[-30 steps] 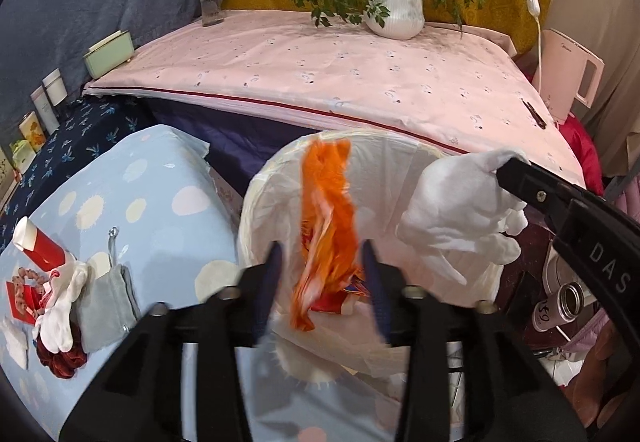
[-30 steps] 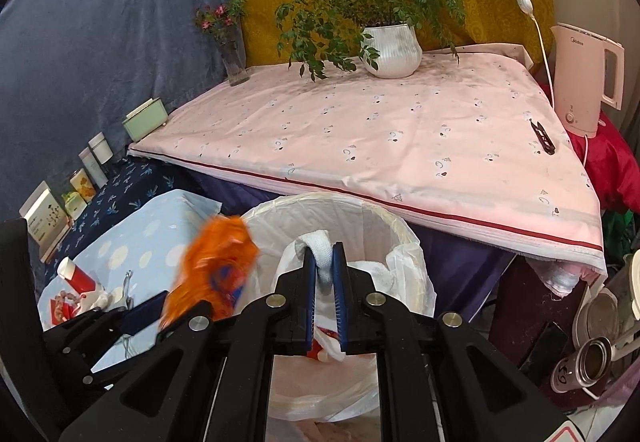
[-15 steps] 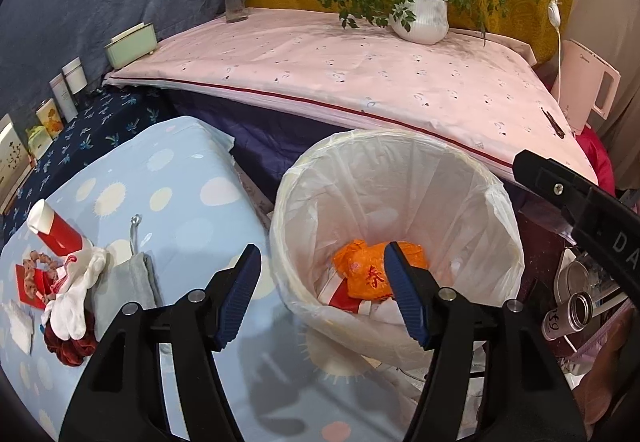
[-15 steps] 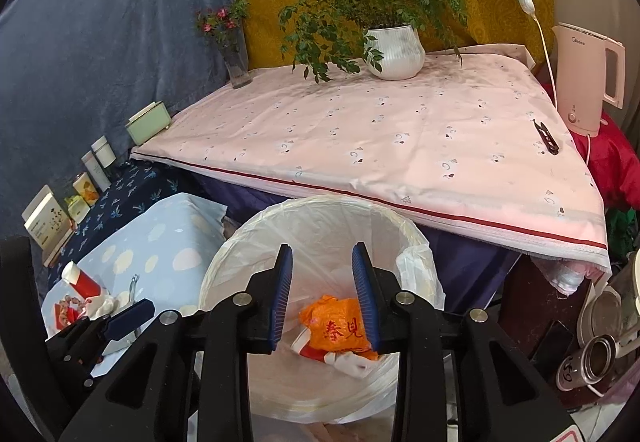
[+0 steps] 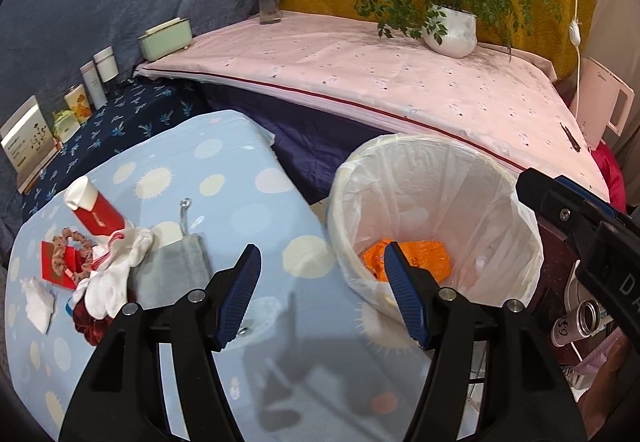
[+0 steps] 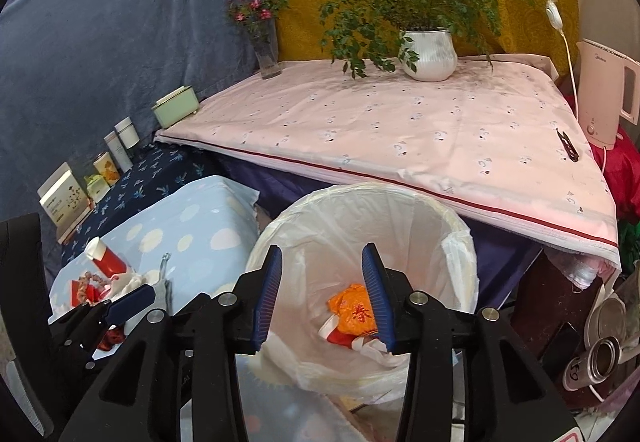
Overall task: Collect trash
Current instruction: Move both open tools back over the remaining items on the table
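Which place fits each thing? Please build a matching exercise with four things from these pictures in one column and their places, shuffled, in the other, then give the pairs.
Things:
1. orange wrapper
2. white flowerpot
3. red tube
4. pink kettle

Places:
A. on the blue dotted cloth
B. beyond the table's right edge
C. inside the lined bin
D. on the pink tablecloth

Pairs: 1-C, 2-D, 3-A, 4-B

Orange wrapper (image 6: 354,312) in the bin: red character "春". Can (image 6: 588,366): handwritten "59". Pink kettle (image 6: 604,90): "Midea".
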{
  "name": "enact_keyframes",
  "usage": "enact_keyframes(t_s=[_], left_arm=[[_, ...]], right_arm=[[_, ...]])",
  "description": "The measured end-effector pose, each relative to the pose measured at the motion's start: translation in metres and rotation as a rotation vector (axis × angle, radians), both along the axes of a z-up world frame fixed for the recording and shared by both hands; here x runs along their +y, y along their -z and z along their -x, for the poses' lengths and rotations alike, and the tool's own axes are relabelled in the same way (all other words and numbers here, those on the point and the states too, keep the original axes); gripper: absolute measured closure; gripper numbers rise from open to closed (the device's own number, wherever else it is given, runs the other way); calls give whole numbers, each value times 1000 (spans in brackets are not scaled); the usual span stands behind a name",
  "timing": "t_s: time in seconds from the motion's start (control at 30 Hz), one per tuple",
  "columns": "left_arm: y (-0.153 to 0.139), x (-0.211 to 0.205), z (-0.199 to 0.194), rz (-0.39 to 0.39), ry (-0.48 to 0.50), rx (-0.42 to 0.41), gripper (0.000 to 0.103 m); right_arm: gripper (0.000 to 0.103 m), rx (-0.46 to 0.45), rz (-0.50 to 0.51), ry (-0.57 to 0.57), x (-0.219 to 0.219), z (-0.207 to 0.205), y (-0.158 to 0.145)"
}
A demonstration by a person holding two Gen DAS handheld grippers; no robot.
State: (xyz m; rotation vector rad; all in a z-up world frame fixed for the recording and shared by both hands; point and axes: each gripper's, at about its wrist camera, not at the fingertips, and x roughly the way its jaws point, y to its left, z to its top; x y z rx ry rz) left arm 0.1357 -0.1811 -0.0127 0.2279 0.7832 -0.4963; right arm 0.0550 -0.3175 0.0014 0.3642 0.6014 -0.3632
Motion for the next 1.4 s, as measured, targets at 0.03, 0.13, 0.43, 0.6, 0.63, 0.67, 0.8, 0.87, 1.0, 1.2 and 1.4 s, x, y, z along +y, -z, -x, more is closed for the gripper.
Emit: enact_keyframes(t_s=[0.03, 0.13, 0.43, 0.6, 0.63, 0.67, 0.8, 0.87, 1.0, 1.2, 1.4], left_arm=[[-1, 4, -1, 2, -8, 1, 42], [-2, 18, -1, 6, -36, 2, 40], [0, 69, -3, 5, -136, 1, 33], [3, 104, -2, 5, -201, -6, 26], [5, 114, -3, 3, -219, -6, 24], [6, 121, -3, 5, -233, -5, 22], [10, 155, -9, 14, -295, 12, 22], [11, 172, -11, 13, -328, 13, 21], [14, 202, -15, 6, -382, 12, 19], [20, 244, -22, -13, -449, 14, 19], [27, 281, -30, -28, -502, 25, 18]], right_arm=[[61, 0, 2, -7, 4, -1, 0], [60, 4, 7, -32, 17, -3, -1], [52, 16, 6, -106, 61, -7, -1], [47, 26, 19, -154, 90, -12, 0], [47, 30, 19, -163, 96, -13, 1], [47, 35, 17, -172, 102, -14, 2], [47, 52, 21, -210, 124, -17, 5], [47, 57, 27, -229, 134, -20, 4], [47, 65, 36, -266, 158, -26, 4], [47, 80, 38, -312, 188, -36, 10], [47, 94, 42, -347, 213, -48, 16]])
